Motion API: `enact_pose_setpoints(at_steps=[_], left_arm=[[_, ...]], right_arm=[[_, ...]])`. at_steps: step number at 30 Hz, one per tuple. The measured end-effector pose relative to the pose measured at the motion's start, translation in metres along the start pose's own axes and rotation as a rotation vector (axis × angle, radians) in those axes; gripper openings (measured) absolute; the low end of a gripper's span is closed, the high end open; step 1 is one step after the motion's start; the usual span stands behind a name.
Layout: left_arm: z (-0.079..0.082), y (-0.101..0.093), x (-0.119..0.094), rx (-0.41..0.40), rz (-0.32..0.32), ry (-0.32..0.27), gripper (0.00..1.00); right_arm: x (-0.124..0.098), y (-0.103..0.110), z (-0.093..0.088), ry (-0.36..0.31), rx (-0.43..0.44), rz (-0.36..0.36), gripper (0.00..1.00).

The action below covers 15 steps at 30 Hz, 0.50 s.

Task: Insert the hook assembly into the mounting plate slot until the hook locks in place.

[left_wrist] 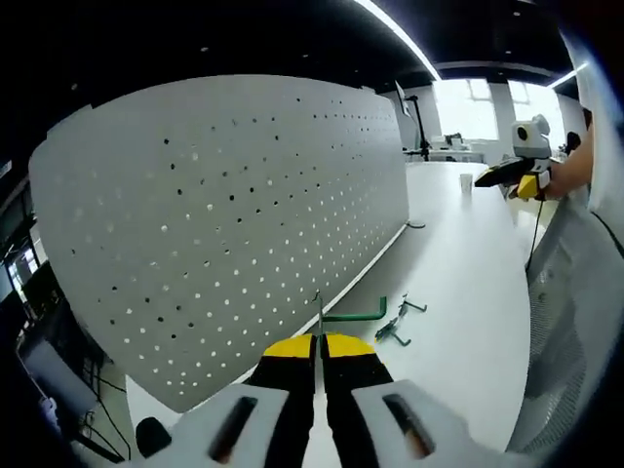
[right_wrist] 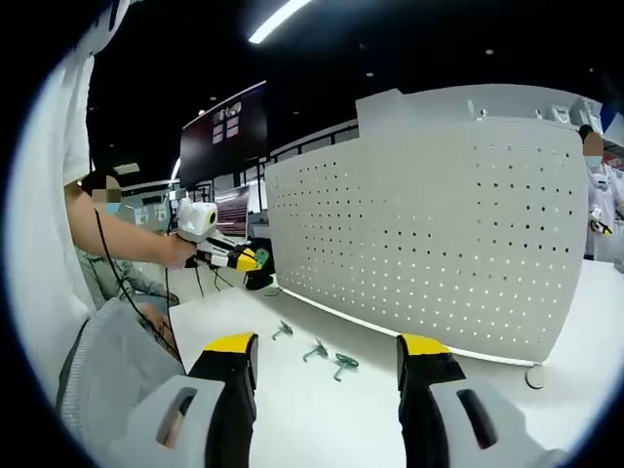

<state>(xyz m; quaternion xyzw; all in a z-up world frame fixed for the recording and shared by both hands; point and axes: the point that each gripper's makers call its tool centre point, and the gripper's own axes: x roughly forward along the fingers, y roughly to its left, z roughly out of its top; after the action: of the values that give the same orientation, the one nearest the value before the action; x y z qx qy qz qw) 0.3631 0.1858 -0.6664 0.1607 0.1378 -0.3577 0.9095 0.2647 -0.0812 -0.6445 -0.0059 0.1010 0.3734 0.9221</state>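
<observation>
Right now we are holding the left gripper (left_wrist: 319, 343) clenched on a thin green hook (left_wrist: 336, 314), whose wire is sticking up between the yellow tips just in front of the white pegboard (left_wrist: 224, 224). More hooks (left_wrist: 398, 326) are lying on the white table (left_wrist: 458, 253) beside it. Our right gripper (right_wrist: 327, 343) is hanging released, jaws wide apart, over the table, with three loose hooks (right_wrist: 317, 350) lying between it and the pegboard's foot.
</observation>
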Motion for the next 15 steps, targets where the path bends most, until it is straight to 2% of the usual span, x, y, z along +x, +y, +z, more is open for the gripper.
enact_pose_setpoints(at_steps=[4,7,10,11,15], left_arm=[[0.008,-0.003,-0.004,-0.006,0.020,-0.035,0.01],[0.020,-0.002,-0.008,-0.084,0.046,-0.098,0.01],[0.022,0.000,-0.010,-0.072,0.067,-0.117,0.02],[0.026,0.000,-0.012,-0.109,0.072,-0.142,0.02],[0.040,-0.004,-0.017,-0.105,0.083,-0.181,0.02]], right_arm=[[-0.001,0.002,0.001,-0.006,0.003,0.003,0.55],[-0.001,0.003,0.001,-0.009,0.008,0.002,0.55],[-0.002,0.005,0.005,-0.019,0.010,0.003,0.55],[-0.003,0.005,0.006,-0.021,0.010,0.003,0.55],[-0.003,0.007,0.008,-0.026,0.009,0.005,0.55]])
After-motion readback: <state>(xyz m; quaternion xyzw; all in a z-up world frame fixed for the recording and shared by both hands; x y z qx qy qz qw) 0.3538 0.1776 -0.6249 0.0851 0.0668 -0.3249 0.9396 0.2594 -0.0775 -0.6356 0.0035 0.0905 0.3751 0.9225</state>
